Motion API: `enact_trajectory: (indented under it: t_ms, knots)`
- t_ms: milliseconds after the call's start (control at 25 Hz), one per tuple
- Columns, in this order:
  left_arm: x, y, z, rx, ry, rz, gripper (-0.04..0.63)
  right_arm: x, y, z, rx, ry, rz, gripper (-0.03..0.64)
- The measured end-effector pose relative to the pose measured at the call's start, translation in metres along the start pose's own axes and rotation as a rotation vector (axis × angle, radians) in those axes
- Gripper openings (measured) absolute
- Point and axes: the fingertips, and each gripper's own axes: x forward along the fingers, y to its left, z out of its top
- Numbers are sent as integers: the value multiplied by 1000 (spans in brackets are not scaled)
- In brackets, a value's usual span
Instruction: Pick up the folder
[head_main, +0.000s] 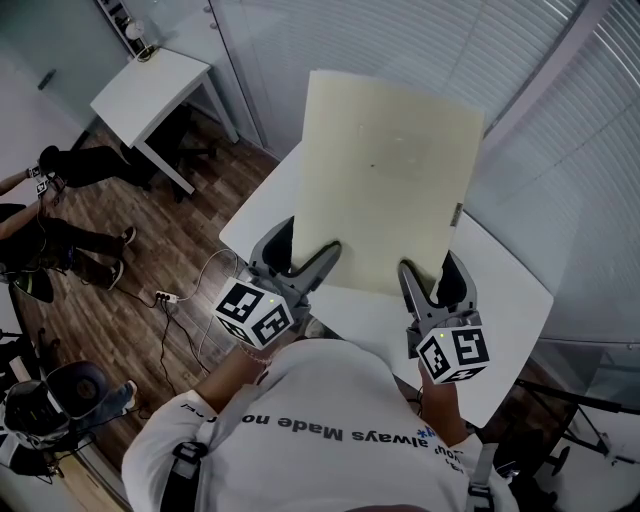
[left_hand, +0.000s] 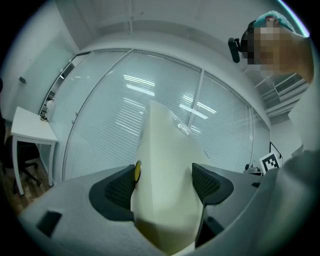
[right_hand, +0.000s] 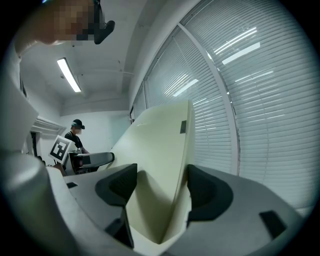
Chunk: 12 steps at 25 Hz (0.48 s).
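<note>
The person's white shirt (head_main: 300, 420) fills the near edge. Just beyond it, the left gripper (head_main: 308, 246) pinches the near left edge of the cream folder (head_main: 385, 170), and the right gripper (head_main: 430, 268) pinches its near right edge. Each gripper's jaws press on the folder from either side. The folder is held above the white table (head_main: 520, 300), its far edge pointing towards the window blinds (head_main: 590, 110).

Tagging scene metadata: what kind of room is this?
Likely an office or lab room: glass walls with white slatted blinds, a small white rectangular desk, and a brown wood-plank floor with a white power strip.
</note>
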Motion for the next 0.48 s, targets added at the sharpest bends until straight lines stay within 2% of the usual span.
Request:
enact_trajectory:
  t_ms: [480]
  knots:
    - [4, 4, -3, -8, 3, -3, 337, 3, -2, -3, 4, 3, -6, 308]
